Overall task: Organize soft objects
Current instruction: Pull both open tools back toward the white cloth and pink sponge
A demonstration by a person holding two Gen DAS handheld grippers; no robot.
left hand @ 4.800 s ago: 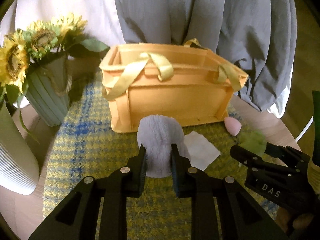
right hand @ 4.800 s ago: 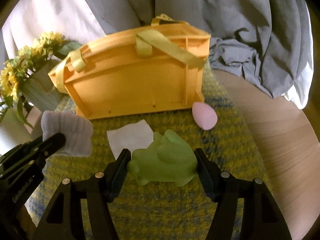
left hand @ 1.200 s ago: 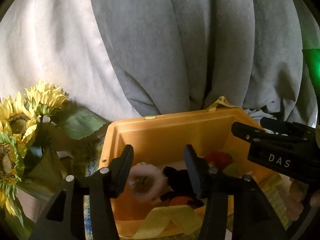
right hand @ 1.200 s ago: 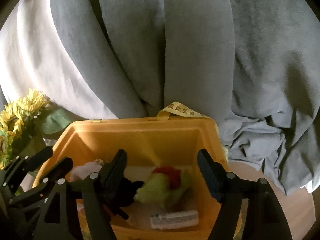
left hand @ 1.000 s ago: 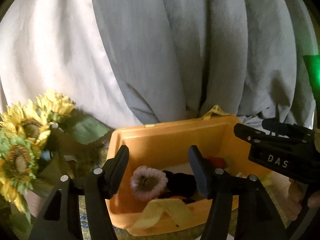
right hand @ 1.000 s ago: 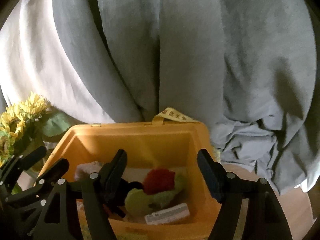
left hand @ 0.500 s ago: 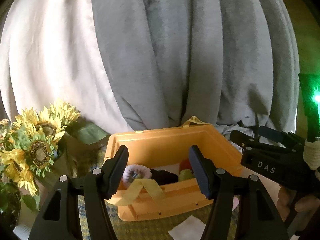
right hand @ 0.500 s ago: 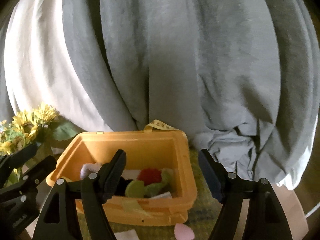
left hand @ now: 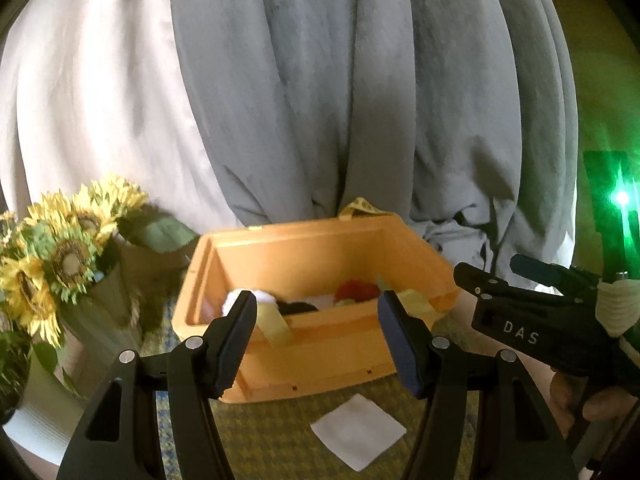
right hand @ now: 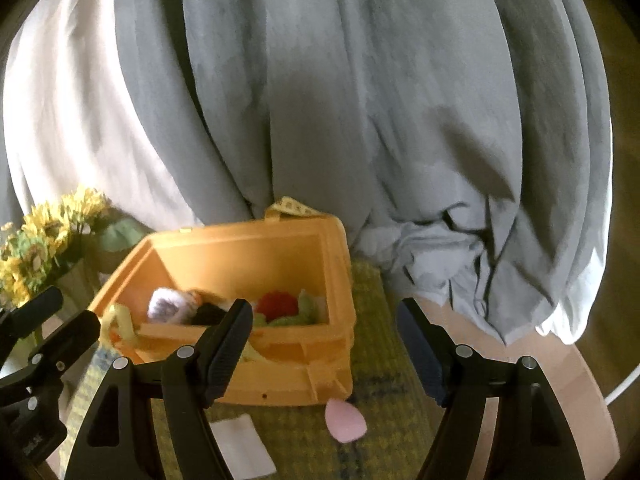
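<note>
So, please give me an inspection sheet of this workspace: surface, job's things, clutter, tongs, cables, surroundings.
Surface: round wooden table with a yellow-green woven mat.
Job's things: orange basket holds a white fluffy item and a red and green toy; pink egg-shaped sponge and white square pad lie on the mat.
Clutter: nothing seen.
Tongs: left tongs open, empty; right tongs open, empty.
Cables: white cable at the table's right edge.
Surroundings: sunflowers in a vase; grey curtain.

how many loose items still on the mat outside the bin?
2. A pink egg-shaped sponge lies by the near right corner of the orange bin; a white square pad lies on the mat in front of it. The grippers may hide more.
</note>
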